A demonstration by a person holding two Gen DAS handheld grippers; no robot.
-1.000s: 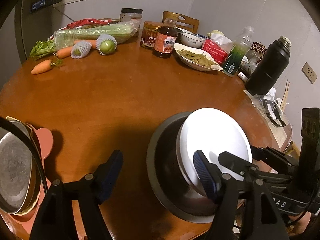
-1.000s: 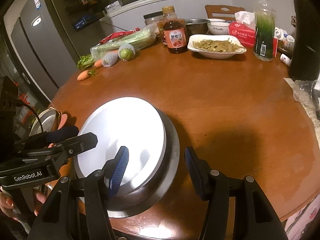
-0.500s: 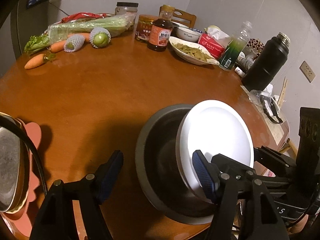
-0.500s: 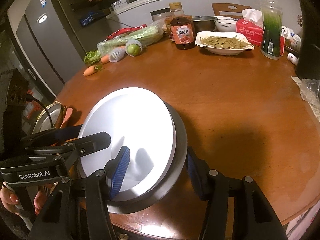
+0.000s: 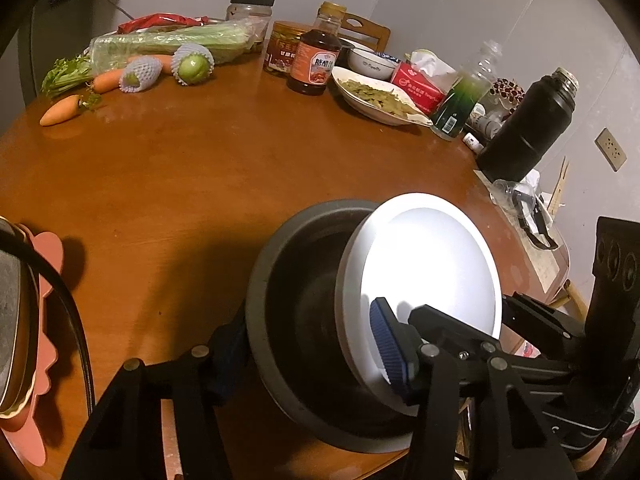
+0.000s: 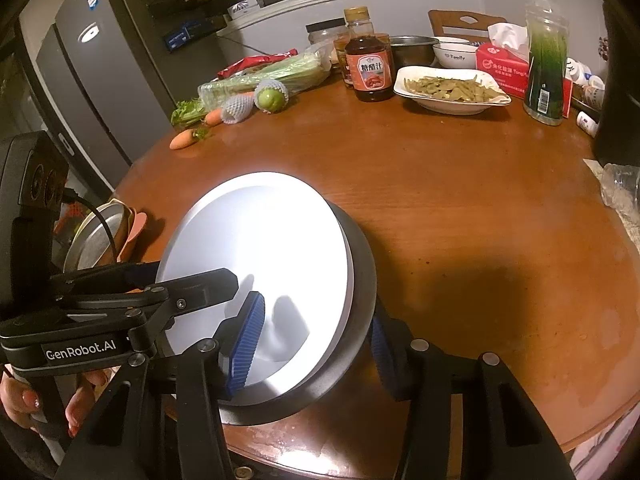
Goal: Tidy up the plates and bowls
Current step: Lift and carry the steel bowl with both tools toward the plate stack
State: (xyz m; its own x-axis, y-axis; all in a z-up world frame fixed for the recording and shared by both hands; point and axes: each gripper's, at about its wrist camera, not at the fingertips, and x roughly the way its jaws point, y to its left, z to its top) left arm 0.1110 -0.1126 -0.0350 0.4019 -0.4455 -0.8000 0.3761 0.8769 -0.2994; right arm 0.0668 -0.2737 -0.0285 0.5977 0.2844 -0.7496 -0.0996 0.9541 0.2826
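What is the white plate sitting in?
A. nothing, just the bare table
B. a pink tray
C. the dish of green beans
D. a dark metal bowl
D: the white plate rests tilted inside the dark metal bowl, whose rim shows around it.

So there's a white plate [image 6: 256, 264] sitting tilted inside a wider dark metal bowl [image 6: 360, 280], leaning toward the bowl's 3 o'clock rim in the left wrist view. The pair sits at the near edge of the round wooden desk [image 6: 460, 208], around 6 o'clock. Over at roughly 9 o'clock of them there's another stack: a steel plate [image 5: 12, 312] on a cream one, on a pink scalloped plate [image 5: 48, 248].
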